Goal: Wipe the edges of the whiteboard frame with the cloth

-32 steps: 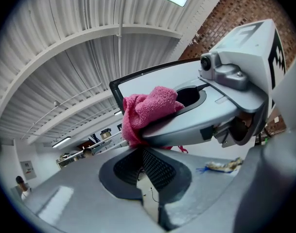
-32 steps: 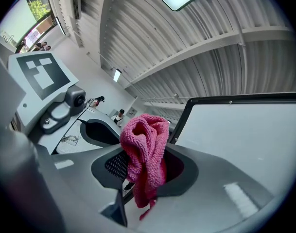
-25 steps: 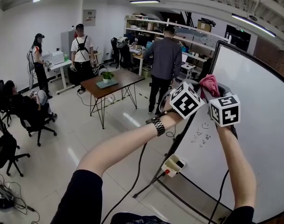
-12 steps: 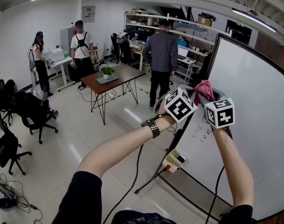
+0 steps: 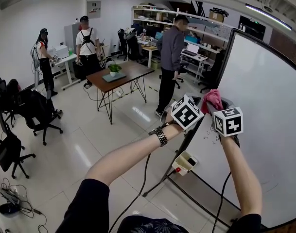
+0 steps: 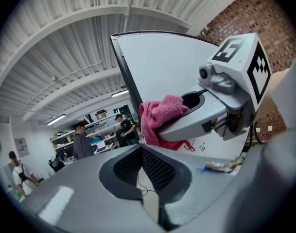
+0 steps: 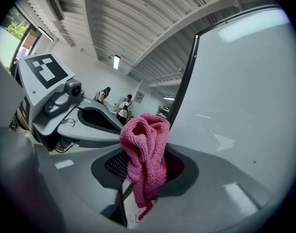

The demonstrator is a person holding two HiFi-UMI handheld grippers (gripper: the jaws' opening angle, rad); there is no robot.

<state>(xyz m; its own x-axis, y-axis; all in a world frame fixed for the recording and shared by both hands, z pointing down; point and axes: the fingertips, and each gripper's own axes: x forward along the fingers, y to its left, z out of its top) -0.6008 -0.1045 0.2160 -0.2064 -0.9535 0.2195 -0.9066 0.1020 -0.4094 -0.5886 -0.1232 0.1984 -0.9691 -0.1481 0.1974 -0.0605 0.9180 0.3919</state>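
Observation:
The whiteboard stands at the right on a stand, its black frame running down the left edge. A pink cloth sits against that left edge, and my right gripper is shut on the cloth; the frame rises just behind it. My left gripper is beside the right one, on its left. Its jaws are shut with nothing between them. From the left gripper view the cloth hangs in the right gripper in front of the frame.
A white box with a red button and cables lie by the whiteboard stand's foot. A brown table with a plant stands mid-room. A person stands near the board, others farther left. Office chairs are at the left.
Both grippers and the pink cloth have slid down the whiteboard's left frame edge, away from the top corner. The right gripper stays shut on the cloth.

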